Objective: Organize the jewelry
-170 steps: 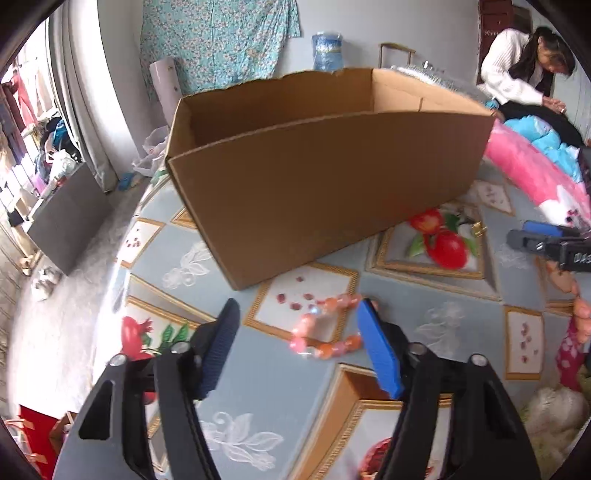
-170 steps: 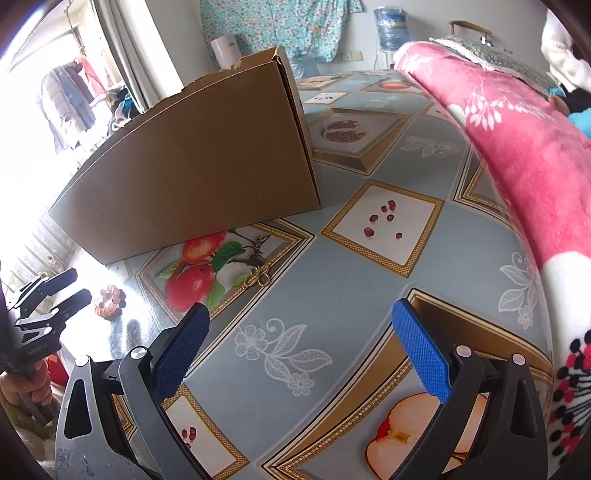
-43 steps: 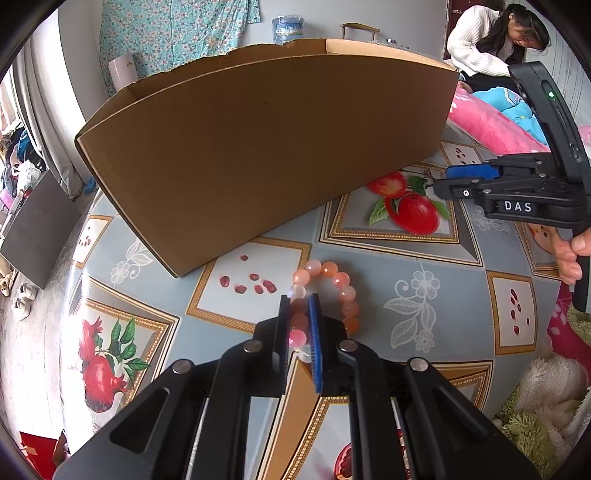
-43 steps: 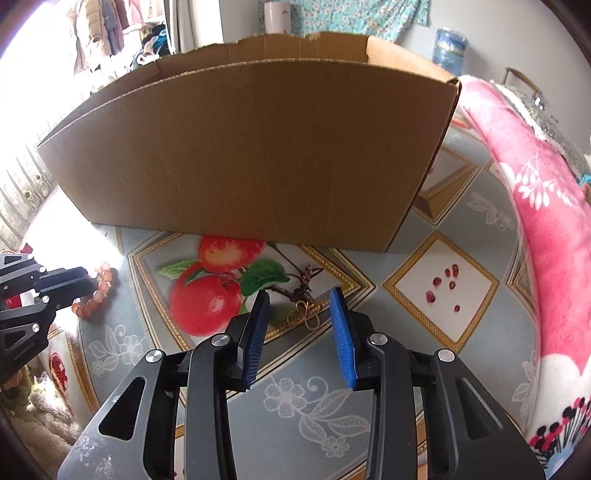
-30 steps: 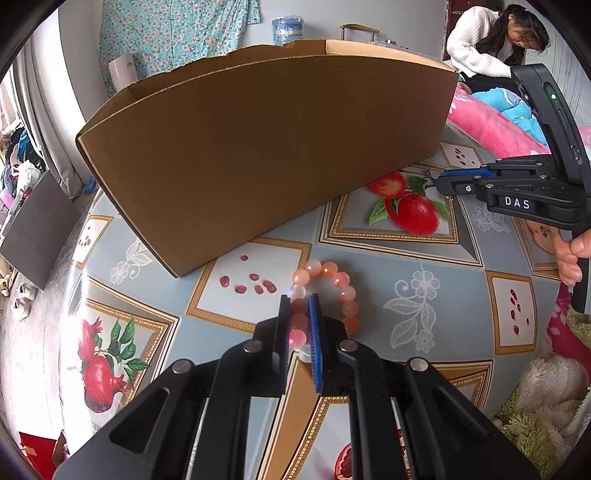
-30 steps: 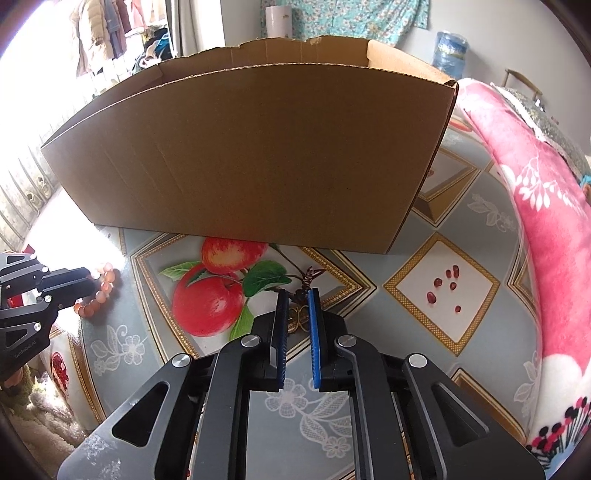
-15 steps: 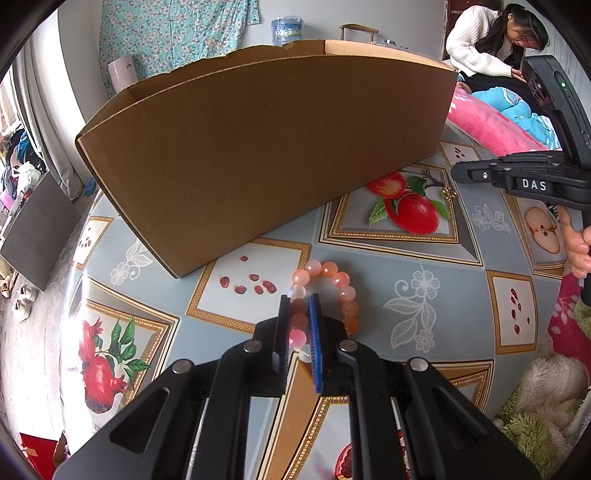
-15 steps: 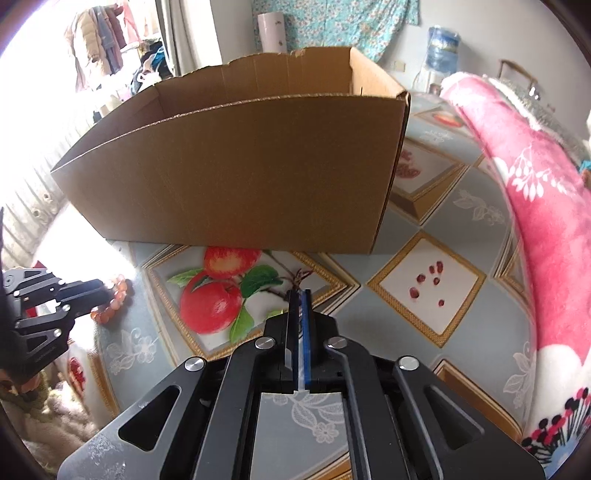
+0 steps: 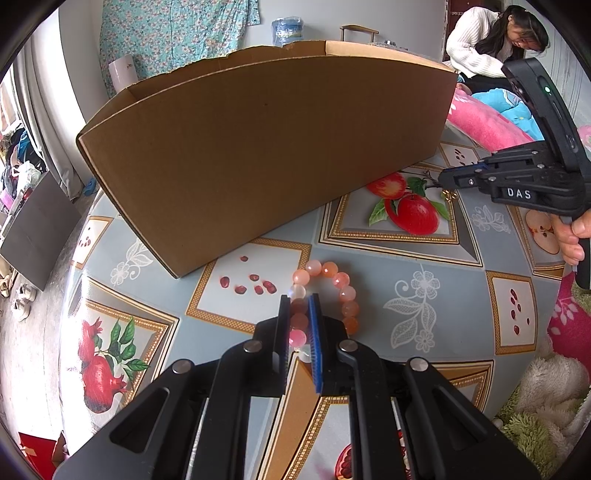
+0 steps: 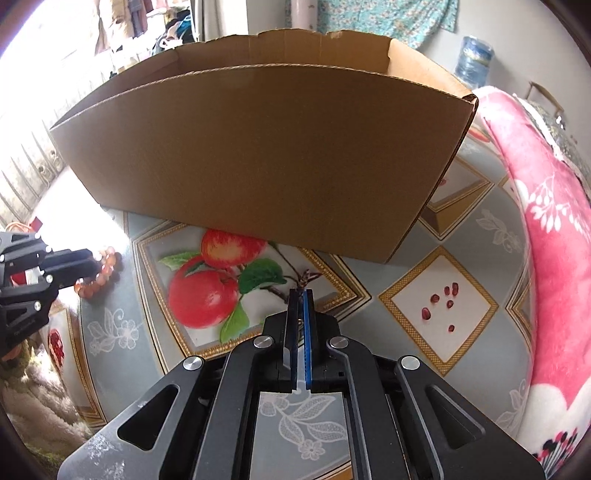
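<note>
Cardboard box (image 9: 266, 147) stands open-topped on the fruit-patterned tablecloth (image 9: 424, 295), with a pink blanket (image 10: 546, 229) along the table's right side. Just in front of the box, the left gripper (image 9: 298, 314) is clamped on the near side of a bracelet (image 9: 332, 288) of pink and orange beads lying on the cloth. Beside the printed apples, the right gripper (image 10: 300, 295) has just squeezed tight on a small gold and dark trinket (image 10: 306, 277), only its tip showing.

There is one big cardboard box (image 9: 266, 147) on the bench (image 9: 424, 280). There is one bead bracelet (image 9: 328, 291). There are two tongs, the left tongs (image 9: 299, 325) and the right tongs (image 10: 301, 314). One person (image 9: 491, 40) sits far back. One water jug (image 9: 286, 29) stands by the wall.
</note>
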`<action>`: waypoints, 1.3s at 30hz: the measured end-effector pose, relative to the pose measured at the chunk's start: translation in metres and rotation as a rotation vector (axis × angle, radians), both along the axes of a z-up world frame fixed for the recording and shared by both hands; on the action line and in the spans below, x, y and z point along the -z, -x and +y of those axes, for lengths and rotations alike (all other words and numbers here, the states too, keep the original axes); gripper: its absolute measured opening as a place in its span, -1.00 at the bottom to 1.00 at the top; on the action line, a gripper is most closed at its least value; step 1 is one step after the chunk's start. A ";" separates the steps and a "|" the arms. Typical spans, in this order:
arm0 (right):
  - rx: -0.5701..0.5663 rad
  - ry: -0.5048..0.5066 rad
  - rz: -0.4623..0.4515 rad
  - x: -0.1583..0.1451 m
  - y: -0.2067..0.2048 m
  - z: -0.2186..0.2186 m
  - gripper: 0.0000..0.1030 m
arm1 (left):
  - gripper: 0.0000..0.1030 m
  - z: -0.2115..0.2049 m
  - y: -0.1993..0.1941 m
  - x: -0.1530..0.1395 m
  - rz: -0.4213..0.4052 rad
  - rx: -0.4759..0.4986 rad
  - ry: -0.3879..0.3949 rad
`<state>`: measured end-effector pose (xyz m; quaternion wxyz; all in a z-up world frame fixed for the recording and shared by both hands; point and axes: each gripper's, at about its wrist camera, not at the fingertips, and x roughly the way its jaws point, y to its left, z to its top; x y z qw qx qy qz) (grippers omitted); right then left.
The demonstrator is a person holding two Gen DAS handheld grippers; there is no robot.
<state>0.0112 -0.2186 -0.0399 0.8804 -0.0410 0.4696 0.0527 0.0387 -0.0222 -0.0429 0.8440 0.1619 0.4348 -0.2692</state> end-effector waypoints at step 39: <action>-0.342 0.070 0.200 -0.004 0.028 0.008 -0.79 | -0.82 -0.002 0.000 0.002 -0.006 0.006 -0.008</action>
